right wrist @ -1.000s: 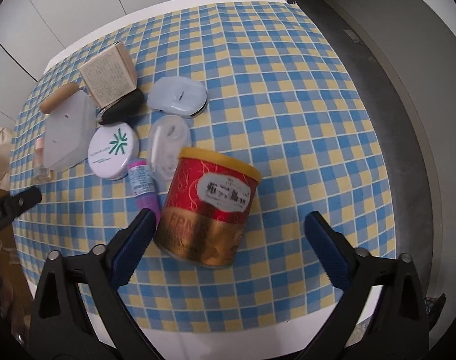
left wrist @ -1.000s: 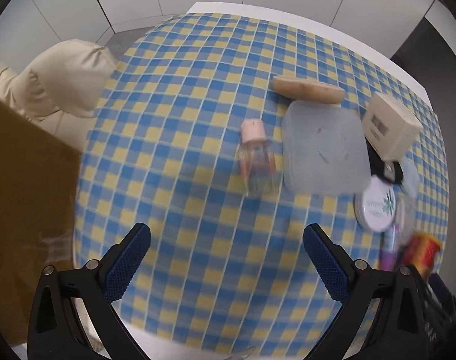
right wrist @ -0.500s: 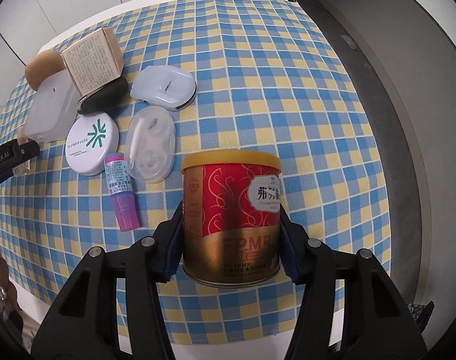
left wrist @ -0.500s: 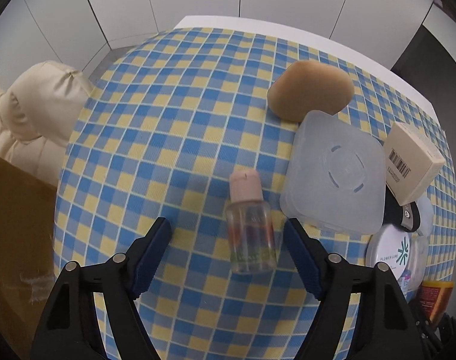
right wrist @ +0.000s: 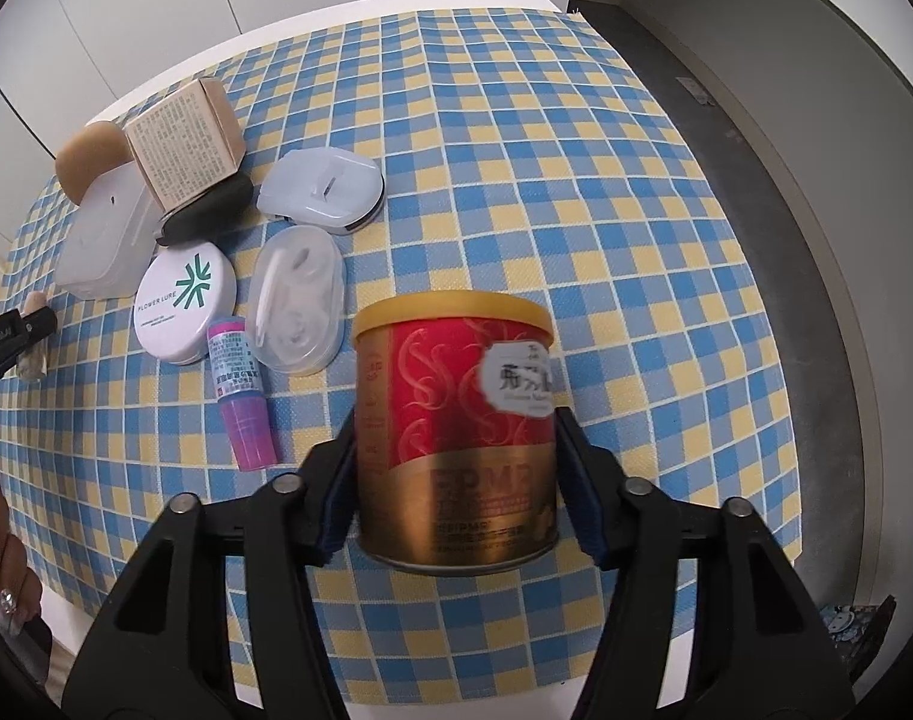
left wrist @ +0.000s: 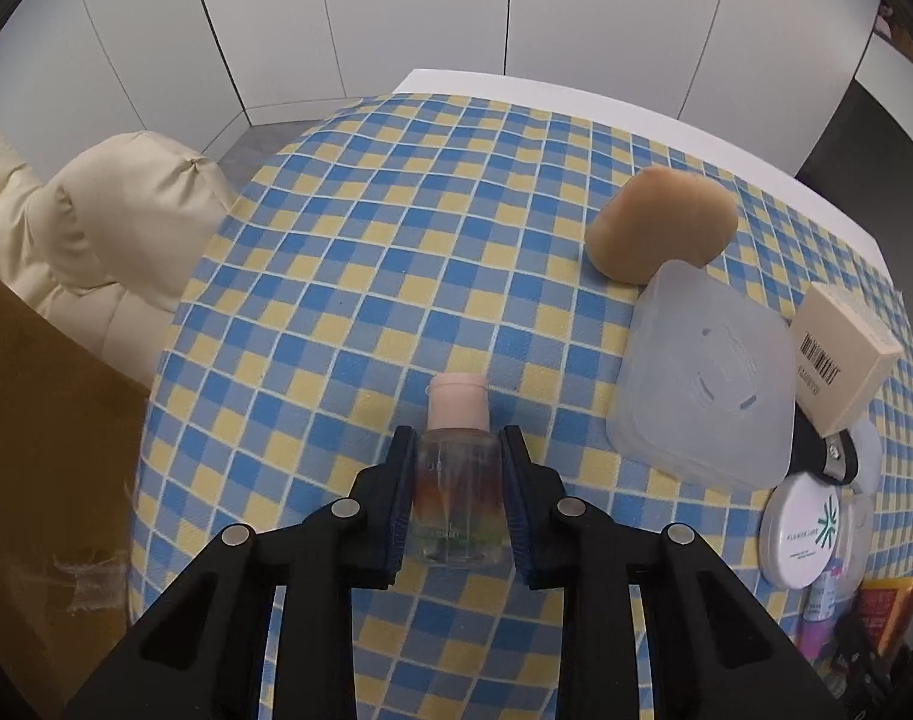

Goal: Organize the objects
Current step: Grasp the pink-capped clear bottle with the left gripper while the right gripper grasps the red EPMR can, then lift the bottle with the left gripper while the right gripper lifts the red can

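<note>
Left gripper (left wrist: 458, 492): jaws have just closed on a small clear bottle (left wrist: 459, 495) with a pink cap, pads pressing both its sides, near the table's left edge. Right gripper (right wrist: 456, 480): jaws have just closed and now clamp a red and gold tin (right wrist: 456, 438) near the front edge of the checked tablecloth (right wrist: 576, 192). Beyond the tin lie a purple tube (right wrist: 243, 393), a clear oval case (right wrist: 297, 300) and a white round compact (right wrist: 186, 300). Farther back sit a frosted square box (left wrist: 705, 393), a cardboard carton (right wrist: 183, 144) and a tan sponge (left wrist: 660, 222), near the far left corner.
</note>
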Action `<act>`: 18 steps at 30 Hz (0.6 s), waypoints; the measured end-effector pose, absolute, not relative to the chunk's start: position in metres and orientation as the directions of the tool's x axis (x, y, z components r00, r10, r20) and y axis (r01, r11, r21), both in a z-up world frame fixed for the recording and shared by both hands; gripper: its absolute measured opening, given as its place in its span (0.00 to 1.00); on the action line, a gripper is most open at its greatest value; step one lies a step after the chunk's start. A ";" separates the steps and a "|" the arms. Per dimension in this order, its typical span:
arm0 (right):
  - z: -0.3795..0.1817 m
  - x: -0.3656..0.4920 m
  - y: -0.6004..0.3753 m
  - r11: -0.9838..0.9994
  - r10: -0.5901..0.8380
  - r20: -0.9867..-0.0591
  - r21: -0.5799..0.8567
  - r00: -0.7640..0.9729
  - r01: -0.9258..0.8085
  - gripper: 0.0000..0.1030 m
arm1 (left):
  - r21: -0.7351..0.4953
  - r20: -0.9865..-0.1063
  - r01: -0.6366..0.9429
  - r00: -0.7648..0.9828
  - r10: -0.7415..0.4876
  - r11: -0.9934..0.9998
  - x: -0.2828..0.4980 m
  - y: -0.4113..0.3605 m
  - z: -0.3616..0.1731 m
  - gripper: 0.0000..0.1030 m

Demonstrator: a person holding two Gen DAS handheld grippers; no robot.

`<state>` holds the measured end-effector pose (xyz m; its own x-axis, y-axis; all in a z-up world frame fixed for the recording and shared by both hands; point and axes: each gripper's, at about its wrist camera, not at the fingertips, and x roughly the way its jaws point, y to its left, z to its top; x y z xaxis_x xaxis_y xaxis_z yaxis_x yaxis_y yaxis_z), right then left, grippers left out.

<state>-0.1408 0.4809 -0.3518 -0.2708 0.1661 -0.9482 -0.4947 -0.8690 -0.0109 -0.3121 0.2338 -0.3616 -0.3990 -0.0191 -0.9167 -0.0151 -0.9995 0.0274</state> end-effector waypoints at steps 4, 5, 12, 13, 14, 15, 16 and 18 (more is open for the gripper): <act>-0.352 -0.145 0.486 -0.876 0.182 -0.943 -0.028 -0.277 -0.482 0.55 | 0.044 -0.920 -0.028 -0.391 -0.030 -0.999 -0.305 0.233 -0.360 0.26; -0.351 -0.145 0.485 -0.878 0.188 -0.943 -0.036 -0.276 -0.478 0.55 | 0.041 -0.922 -0.029 -0.387 -0.026 -0.999 -0.303 0.233 -0.360 0.26; -0.344 -0.147 0.479 -0.890 0.200 -0.934 -0.047 -0.295 -0.454 0.55 | 0.070 -0.927 -0.045 -0.373 -0.049 -0.997 -0.295 0.229 -0.356 0.26; -0.345 -0.148 0.480 -0.891 0.198 -0.934 -0.046 -0.296 -0.451 0.55 | 0.073 -0.926 -0.046 -0.374 -0.050 -0.996 -0.293 0.228 -0.354 0.26; -0.345 -0.148 0.479 -0.892 0.198 -0.934 -0.047 -0.297 -0.449 0.55 | 0.078 -0.925 -0.048 -0.376 -0.054 -0.996 -0.292 0.228 -0.352 0.26; -0.343 -0.146 0.475 -0.894 0.200 -0.933 -0.049 -0.299 -0.446 0.55 | 0.083 -0.924 -0.051 -0.379 -0.057 -0.995 -0.291 0.228 -0.350 0.26; -0.342 -0.144 0.472 -0.895 0.202 -0.932 -0.052 -0.300 -0.443 0.55 | 0.086 -0.923 -0.057 -0.380 -0.058 -0.995 -0.289 0.229 -0.348 0.26; -0.340 -0.147 0.472 -0.899 0.200 -0.933 -0.052 -0.301 -0.434 0.55 | 0.087 -0.924 -0.067 -0.379 -0.056 -0.994 -0.287 0.230 -0.345 0.26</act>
<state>-0.1474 0.4725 -0.3404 -0.3008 0.1997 -0.9325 -0.4343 -0.8992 -0.0524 -0.2874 0.2304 -0.3449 -0.3791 -0.0558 -0.9237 -0.0668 -0.9939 0.0875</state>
